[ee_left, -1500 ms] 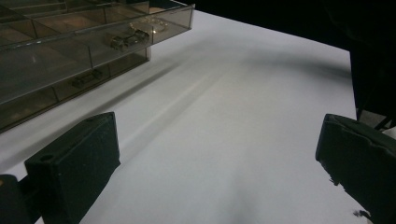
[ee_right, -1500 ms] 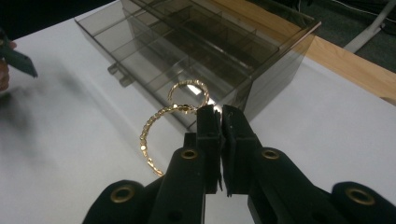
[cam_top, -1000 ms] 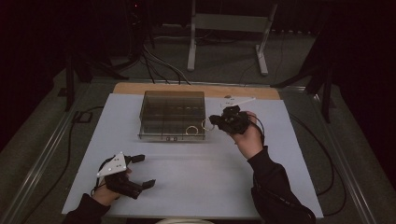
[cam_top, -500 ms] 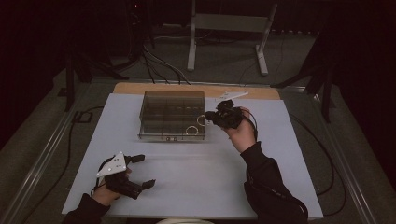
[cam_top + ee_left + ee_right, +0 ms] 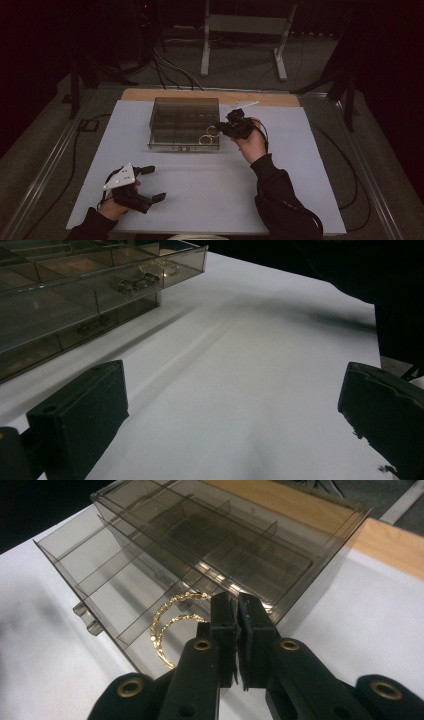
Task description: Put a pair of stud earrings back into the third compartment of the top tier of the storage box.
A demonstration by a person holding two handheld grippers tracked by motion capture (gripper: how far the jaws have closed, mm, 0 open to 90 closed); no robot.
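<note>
A smoky clear organiser box [image 5: 184, 122] stands at the back middle of the white table, its bottom drawer [image 5: 100, 580] pulled out toward me. My right gripper [image 5: 220, 129] is at the box's front right corner, jaws shut. A gold chain bracelet [image 5: 165, 625] loops out from the tips of the right gripper [image 5: 235, 605] and hangs over the drawer's right-hand compartment; the same bracelet [image 5: 206, 138] glints there from above. My left gripper [image 5: 154, 183] rests open on the table at the near left with nothing between the jaws, and the box [image 5: 60, 305] lies beyond the left gripper [image 5: 225, 405].
A thin white stick [image 5: 241, 105] lies behind the right hand near the wooden strip [image 5: 210, 95] along the table's [image 5: 210, 195] far edge. A metal stand [image 5: 240, 30] and cables [image 5: 170, 65] are on the floor beyond. Small items [image 5: 150, 272] sit in a drawer compartment.
The right hand has moved left and down, bringing its shut jaws and the gold bracelet to the open drawer's right end. The left hand has stayed put.
</note>
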